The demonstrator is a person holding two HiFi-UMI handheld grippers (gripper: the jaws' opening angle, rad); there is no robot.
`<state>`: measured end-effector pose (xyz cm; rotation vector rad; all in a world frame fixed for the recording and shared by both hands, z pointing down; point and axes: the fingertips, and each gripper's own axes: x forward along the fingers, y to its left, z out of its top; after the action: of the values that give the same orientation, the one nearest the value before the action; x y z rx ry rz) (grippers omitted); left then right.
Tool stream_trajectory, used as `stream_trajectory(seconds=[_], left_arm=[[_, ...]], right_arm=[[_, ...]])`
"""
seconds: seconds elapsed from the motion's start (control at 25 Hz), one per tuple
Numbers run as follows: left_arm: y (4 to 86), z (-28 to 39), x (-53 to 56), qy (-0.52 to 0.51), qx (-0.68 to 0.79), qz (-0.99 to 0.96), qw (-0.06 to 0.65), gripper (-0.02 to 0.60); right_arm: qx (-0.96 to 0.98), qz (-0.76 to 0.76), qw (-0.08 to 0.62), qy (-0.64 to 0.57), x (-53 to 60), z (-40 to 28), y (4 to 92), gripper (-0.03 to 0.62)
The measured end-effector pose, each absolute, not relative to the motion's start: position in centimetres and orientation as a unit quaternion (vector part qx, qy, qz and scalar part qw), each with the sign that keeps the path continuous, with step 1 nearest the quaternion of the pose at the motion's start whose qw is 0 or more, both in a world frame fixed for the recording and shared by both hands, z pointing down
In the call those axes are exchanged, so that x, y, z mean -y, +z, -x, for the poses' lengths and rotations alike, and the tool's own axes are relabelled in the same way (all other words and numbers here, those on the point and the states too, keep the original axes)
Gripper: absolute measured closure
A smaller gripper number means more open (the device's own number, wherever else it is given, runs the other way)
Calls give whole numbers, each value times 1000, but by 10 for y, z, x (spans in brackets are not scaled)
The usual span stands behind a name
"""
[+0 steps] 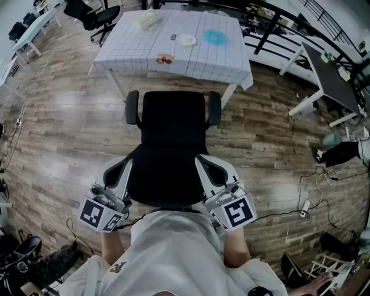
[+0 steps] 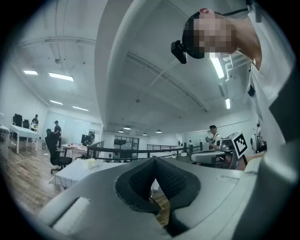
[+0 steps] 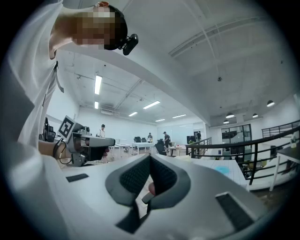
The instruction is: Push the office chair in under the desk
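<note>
A black office chair (image 1: 173, 144) with two armrests stands on the wooden floor, its seat facing a desk (image 1: 196, 60) covered by a white gridded cloth. The chair is apart from the desk, in front of its near edge. My left gripper (image 1: 127, 166) lies along the left side of the backrest and my right gripper (image 1: 204, 163) along the right side. Both are shut with nothing between the jaws. In the left gripper view the shut left gripper (image 2: 154, 161) points level toward the desk (image 2: 75, 171). The right gripper (image 3: 150, 157) does the same toward the desk (image 3: 220, 168).
On the desk lie a white plate (image 1: 187, 40), a blue thing (image 1: 215, 38), small orange things (image 1: 165, 58) and a pale object (image 1: 147, 20). Another black chair (image 1: 98, 16) stands at the far left, a dark-topped table (image 1: 329, 75) at the right. Cables and a power strip (image 1: 304, 208) lie at the right.
</note>
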<state>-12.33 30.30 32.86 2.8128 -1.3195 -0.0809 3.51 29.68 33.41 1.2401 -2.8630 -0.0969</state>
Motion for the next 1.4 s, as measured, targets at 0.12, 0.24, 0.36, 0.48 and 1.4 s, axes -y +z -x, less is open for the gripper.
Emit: stream_trajectory(seconds=[0.12, 0.24, 0.36, 0.48, 1.4], left_arm=[[329, 122, -302, -25, 424, -905, 15, 580], [329, 121, -302, -23, 423, -906, 13, 579], [329, 121, -303, -25, 422, -906, 10, 580], [328, 121, -306, -25, 419, -907, 1, 578], [356, 106, -359, 109, 278, -952, -66, 356]], right_arm=[[918, -396, 16, -20, -298, -35, 339, 592], [916, -400, 14, -21, -297, -36, 338, 592], [916, -400, 8, -31, -297, -36, 335, 592], [923, -385, 20, -21, -305, -33, 341, 592], [972, -217, 70, -57, -366, -18, 350, 444]])
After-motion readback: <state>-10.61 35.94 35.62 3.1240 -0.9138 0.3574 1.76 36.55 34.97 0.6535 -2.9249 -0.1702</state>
